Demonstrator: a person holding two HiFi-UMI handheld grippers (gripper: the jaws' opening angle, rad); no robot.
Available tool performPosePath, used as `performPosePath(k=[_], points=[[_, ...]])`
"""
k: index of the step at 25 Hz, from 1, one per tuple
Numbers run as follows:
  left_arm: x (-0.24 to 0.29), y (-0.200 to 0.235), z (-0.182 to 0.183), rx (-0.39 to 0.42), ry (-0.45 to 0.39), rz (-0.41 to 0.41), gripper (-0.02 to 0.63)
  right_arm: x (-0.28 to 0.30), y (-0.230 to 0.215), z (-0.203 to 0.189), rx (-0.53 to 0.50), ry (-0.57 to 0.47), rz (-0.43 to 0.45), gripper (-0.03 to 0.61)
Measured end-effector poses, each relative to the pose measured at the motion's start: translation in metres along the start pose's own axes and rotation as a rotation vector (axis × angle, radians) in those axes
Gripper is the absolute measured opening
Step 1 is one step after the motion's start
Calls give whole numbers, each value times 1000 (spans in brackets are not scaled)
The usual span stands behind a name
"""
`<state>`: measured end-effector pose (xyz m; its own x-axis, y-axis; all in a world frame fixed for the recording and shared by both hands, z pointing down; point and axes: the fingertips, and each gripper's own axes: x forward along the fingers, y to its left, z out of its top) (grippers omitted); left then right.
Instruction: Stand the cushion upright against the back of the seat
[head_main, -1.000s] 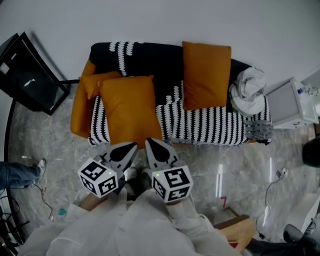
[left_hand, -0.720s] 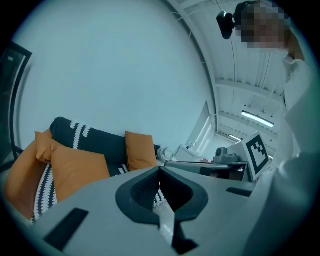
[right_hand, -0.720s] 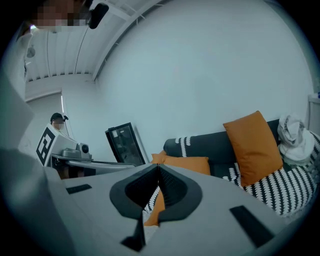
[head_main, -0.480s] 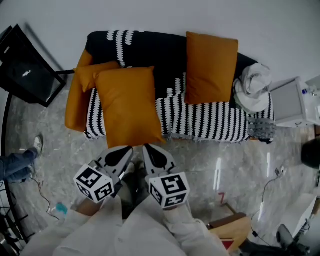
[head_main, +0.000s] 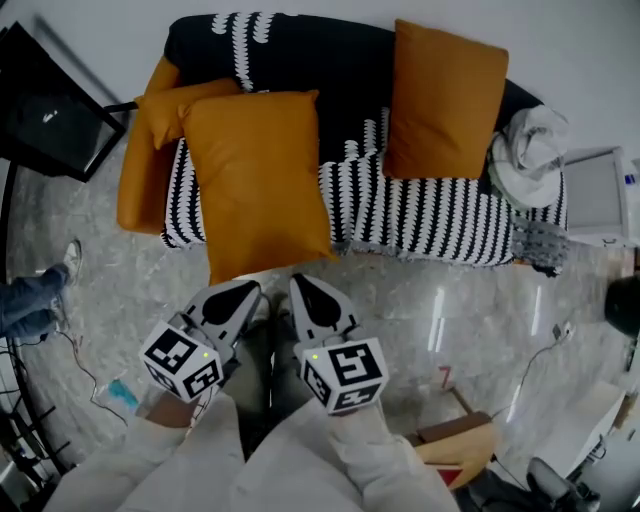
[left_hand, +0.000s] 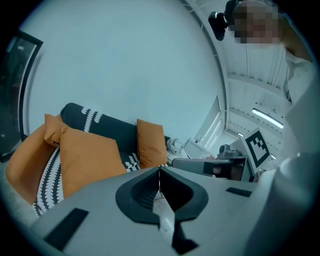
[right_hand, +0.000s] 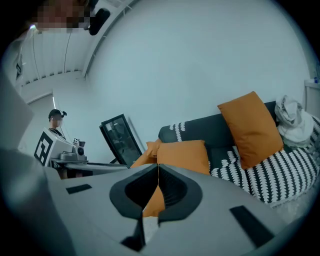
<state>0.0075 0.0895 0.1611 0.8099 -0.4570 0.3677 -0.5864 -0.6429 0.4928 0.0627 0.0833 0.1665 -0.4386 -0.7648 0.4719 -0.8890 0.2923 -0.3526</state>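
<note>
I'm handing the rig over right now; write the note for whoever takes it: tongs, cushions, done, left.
Left tongs: shut, empty, over the floor in front of the sofa.
Right tongs: shut, empty, beside the left.
Large orange cushion: lying on the seat's left part, lower edge over the front, untouched.
Second orange cushion: upright against the back, at the right.
Done: nothing yet on the large cushion.
Left: grip it and stand it against the back.

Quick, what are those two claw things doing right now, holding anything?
Left gripper: closed, holding nothing.
Right gripper: closed, holding nothing.
</note>
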Motion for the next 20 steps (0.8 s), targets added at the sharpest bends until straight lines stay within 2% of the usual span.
performPosePath(k=[9,14,20], points=[[15,26,-31,-32,20,12,8,27,-8,-42,15,57,29,14],[25,37,-54,-76,34,16,8,39,-14,-63,21,89,39,14],[32,53,-81,-115,40,54,8,51,-20,-89,28,119,46,14]])
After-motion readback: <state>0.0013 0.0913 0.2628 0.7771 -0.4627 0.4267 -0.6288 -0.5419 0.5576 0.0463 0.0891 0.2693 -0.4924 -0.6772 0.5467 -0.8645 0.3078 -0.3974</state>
